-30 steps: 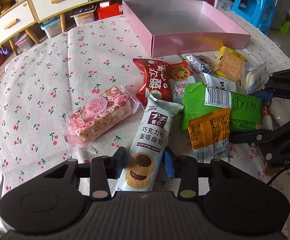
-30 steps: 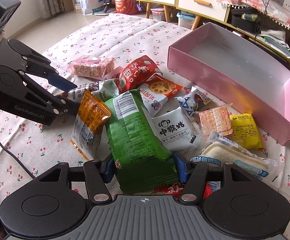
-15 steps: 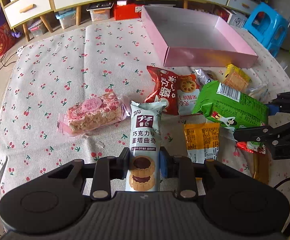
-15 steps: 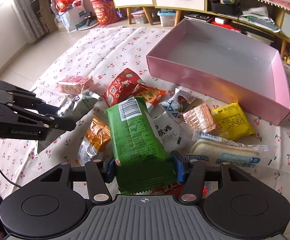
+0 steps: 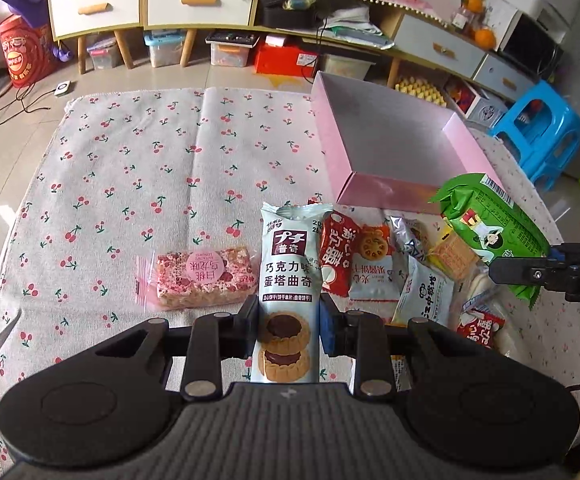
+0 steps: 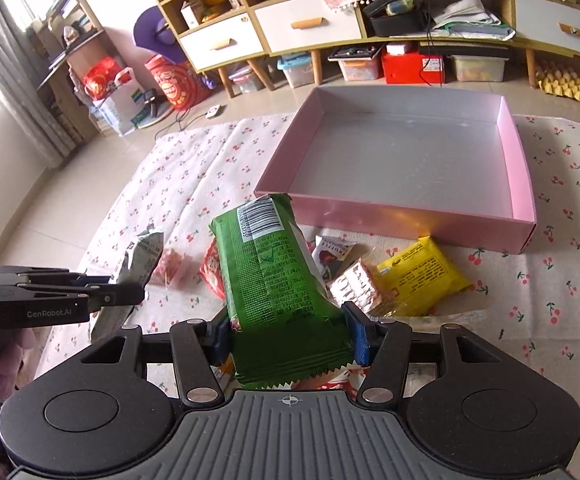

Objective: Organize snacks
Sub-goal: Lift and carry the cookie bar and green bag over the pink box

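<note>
My left gripper (image 5: 288, 326) is shut on a pale grey chocolate-tart cookie packet (image 5: 288, 272) and holds it above the tablecloth. My right gripper (image 6: 288, 334) is shut on a green snack bag (image 6: 274, 280), lifted above the pile; it also shows in the left wrist view (image 5: 490, 228). An empty pink box (image 6: 394, 208) stands beyond the pile, also in the left wrist view (image 5: 386, 196). A pink nougat bar (image 5: 202, 280), a red packet (image 5: 336, 256) and a yellow packet (image 6: 422, 276) lie on the cloth.
The table has a cherry-print cloth (image 5: 138, 168). More small packets lie in a pile (image 5: 422, 280) between the grippers. A blue stool (image 5: 538, 128) stands right of the table. Cabinets and storage bins (image 6: 358, 64) line the far wall.
Both grippers have risen with their packets, lifting the grey cookie packet and the green bag off the pile. The views now take in more of the room.
</note>
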A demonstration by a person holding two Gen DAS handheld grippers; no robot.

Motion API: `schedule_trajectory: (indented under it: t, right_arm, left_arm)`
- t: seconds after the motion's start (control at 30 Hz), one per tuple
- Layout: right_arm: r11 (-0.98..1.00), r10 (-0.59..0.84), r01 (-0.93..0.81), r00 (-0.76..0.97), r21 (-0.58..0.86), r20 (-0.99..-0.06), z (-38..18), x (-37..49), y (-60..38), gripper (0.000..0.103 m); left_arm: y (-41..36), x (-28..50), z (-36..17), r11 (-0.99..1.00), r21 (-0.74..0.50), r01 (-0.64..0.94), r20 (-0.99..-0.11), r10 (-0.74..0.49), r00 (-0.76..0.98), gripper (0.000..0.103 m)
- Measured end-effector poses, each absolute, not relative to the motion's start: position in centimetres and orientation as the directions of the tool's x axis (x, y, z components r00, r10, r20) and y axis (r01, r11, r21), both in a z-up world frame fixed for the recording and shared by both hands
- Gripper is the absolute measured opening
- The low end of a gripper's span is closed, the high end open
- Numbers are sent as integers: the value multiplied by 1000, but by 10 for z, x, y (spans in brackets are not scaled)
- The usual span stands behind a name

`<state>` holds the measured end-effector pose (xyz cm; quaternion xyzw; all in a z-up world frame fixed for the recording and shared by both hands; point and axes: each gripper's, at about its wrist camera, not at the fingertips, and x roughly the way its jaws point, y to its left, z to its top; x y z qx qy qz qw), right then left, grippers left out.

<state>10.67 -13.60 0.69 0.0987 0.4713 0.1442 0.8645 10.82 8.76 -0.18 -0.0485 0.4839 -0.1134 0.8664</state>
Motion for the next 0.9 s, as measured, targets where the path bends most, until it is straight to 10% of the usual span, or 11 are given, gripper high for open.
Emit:
schedule_trajectory:
  t: [0.9]
  right_arm:
    - [846, 228, 218, 676, 487, -700, -20, 172, -252, 54]
  left_arm:
    - [-9, 206, 1, 968, -213, 134, -745, -250, 619, 27]
